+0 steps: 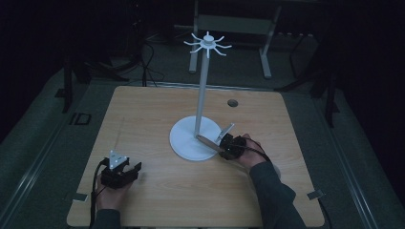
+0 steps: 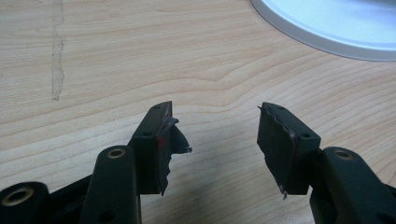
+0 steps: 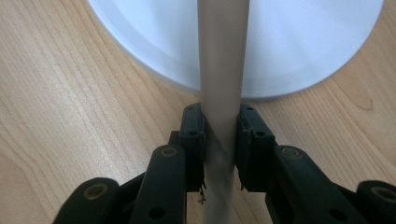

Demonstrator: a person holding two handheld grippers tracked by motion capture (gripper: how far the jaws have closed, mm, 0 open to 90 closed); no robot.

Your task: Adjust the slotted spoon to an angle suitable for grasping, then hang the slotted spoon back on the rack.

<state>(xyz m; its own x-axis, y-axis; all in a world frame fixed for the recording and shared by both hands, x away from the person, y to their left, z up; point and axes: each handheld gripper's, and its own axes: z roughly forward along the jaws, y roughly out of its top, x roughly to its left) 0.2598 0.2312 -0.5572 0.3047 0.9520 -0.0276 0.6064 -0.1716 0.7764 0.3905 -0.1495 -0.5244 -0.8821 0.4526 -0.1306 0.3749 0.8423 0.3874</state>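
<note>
A white stand rises from a round base (image 1: pixel 184 143) on the wooden table, with a thin pole (image 1: pixel 202 90) and a crown of hooks (image 1: pixel 208 44) on top. My right gripper (image 1: pixel 220 147) sits at the base's right edge, shut on a tan flat strip (image 1: pixel 206 141) that reaches toward the pole's foot. In the right gripper view the strip (image 3: pixel 222 56) runs forward between the pressed jaws of the right gripper (image 3: pixel 222 112), over the white base (image 3: pixel 308 46). My left gripper (image 1: pixel 136 168) rests at the front left, and in its own view the left gripper (image 2: pixel 215 108) stands open above bare wood.
A small round hole (image 1: pixel 232 102) lies in the table behind the stand. The base's rim (image 2: pixel 327 44) shows at the upper right of the left gripper view, and a pale streak (image 2: pixel 57 60) marks the wood at its left. Dark floor and a metal frame (image 1: pixel 265 47) surround the table.
</note>
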